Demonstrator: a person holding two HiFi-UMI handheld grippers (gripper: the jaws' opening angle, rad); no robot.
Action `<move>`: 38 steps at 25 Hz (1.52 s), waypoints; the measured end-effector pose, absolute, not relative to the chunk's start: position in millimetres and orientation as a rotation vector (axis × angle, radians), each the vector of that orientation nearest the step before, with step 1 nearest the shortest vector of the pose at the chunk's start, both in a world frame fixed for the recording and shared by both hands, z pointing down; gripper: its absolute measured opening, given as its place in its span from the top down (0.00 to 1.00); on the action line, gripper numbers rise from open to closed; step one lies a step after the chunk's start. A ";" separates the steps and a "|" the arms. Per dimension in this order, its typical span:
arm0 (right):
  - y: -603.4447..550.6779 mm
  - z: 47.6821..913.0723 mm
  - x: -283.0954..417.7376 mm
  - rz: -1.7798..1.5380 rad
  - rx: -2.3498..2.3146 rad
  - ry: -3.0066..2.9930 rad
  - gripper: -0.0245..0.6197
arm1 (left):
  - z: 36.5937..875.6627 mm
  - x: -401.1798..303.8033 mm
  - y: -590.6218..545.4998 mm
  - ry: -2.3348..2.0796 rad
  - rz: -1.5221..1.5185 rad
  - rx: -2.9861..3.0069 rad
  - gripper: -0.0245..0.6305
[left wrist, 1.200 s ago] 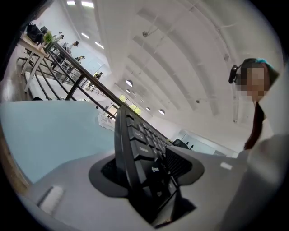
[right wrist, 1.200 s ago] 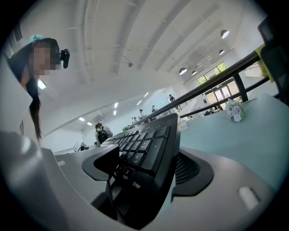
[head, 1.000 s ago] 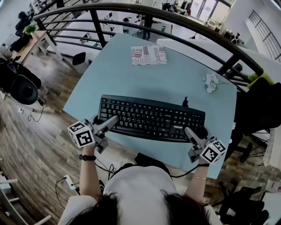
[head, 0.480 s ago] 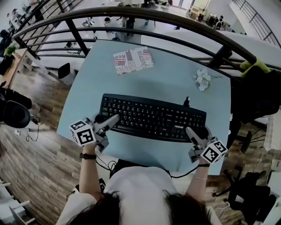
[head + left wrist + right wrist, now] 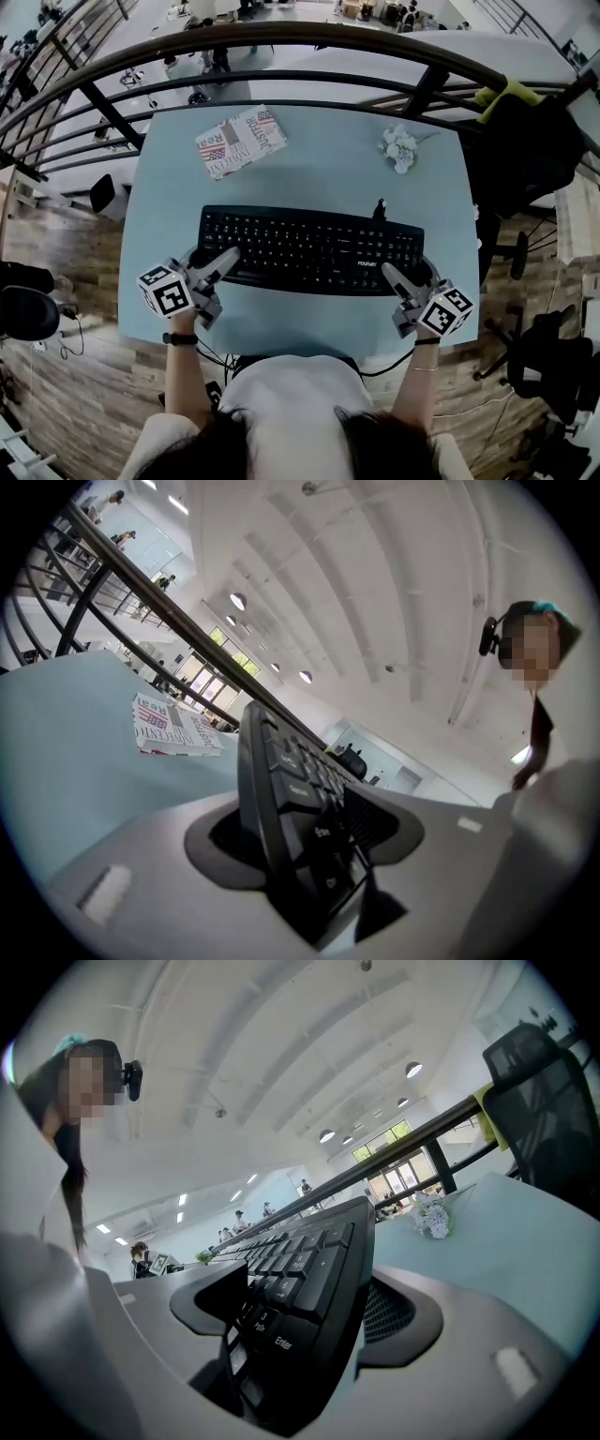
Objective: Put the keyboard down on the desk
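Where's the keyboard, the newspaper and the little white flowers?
keyboard (image 5: 309, 248), head view, middle of its key rows.
newspaper (image 5: 241, 141), head view, centre of its printed front.
white flowers (image 5: 399, 147), head view, middle of the bunch.

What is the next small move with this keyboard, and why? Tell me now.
Probably lower the keyboard level onto the desk before letting go. The left tongs and right tongs each clamp one end, and the desk around it is bare; whether it touches yet is unclear.

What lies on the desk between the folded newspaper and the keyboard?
Only bare desk separates the newspaper and the keyboard, as the head view shows.
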State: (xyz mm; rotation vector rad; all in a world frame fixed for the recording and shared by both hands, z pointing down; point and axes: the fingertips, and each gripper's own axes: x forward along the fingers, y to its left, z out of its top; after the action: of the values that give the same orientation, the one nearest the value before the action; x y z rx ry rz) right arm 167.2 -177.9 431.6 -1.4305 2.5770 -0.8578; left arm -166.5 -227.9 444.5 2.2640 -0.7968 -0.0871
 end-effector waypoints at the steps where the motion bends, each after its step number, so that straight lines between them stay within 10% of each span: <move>1: -176.0 431.4 167.4 -0.860 -1.435 2.578 0.43 | 445.2 -166.0 -226.6 -0.793 -0.089 2.264 0.50; 38: -213.8 602.3 184.0 -1.288 -1.423 2.548 0.41 | 600.5 -155.8 -257.3 -0.827 0.079 2.063 0.48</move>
State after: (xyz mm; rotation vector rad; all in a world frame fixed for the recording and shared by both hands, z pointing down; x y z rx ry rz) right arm 184.0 -213.8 602.3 -1.4226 2.5478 -1.2880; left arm -155.8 -257.3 600.5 2.0627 -0.8274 0.0786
